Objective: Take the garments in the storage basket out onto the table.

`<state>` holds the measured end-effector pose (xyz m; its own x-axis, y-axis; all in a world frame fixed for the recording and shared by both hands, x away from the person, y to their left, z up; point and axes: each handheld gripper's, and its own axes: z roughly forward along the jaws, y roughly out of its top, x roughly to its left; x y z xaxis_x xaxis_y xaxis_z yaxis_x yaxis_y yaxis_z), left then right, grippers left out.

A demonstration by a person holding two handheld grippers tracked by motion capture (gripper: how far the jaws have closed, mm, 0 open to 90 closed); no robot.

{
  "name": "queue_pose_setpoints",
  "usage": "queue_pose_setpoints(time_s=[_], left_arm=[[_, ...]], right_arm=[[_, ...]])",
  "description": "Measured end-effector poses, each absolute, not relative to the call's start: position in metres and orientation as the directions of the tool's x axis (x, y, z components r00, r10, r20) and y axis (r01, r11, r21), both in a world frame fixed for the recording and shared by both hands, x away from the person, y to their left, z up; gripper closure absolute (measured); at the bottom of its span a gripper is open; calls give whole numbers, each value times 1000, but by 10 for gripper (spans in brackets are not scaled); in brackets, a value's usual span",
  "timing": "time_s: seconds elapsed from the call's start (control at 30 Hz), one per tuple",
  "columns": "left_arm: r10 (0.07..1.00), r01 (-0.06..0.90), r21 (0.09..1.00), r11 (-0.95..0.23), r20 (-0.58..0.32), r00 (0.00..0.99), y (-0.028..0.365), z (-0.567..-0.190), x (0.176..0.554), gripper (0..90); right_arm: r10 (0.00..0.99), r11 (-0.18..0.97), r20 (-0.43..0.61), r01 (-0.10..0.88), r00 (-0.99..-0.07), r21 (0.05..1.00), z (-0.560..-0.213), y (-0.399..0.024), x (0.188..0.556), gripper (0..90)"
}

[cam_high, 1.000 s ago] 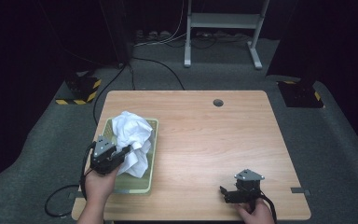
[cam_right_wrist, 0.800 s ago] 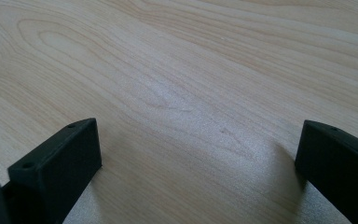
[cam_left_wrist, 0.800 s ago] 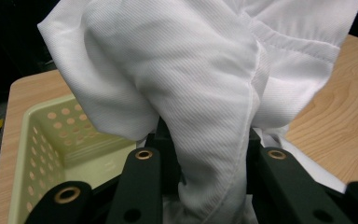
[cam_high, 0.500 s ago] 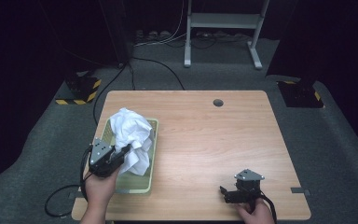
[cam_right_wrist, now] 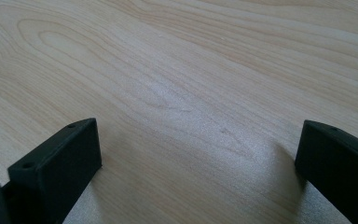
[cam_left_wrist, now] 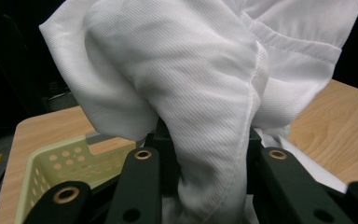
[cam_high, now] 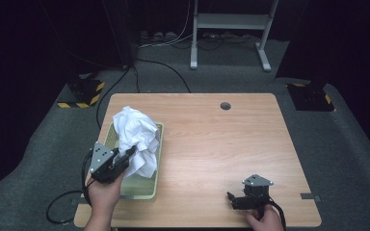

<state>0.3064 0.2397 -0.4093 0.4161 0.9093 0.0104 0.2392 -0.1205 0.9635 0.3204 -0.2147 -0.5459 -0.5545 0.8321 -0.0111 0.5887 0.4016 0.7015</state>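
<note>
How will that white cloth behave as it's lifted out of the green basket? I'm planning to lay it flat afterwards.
Probably floppy: the white cloth drapes in folds over the left gripper, which is shut on a bunched part. It looks thin and light, so trailing ends may drag over the rim of the green basket. The woven surface seems unlikely to slip.

light: bright overhead on table point(cam_high: 212, 139) | surroundings: dark | shadows: soft | focus: slightly soft

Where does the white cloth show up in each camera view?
High view: white cloth left of centre, bunched over the green basket, pinched by the left gripper.
Left gripper view: centre, draped between the jaws.
Right gripper view: not in it.
Shared landmark: the wooden table.
</note>
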Motion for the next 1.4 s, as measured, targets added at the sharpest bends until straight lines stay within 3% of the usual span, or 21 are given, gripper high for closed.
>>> queue_pose_setpoints(time_s=[1.4], left_arm=[[862,116,989,-91,20,506,196,-376,299,703]], right_arm=[[832,402,-11,589,-555,701,-546,-215,320,1]])
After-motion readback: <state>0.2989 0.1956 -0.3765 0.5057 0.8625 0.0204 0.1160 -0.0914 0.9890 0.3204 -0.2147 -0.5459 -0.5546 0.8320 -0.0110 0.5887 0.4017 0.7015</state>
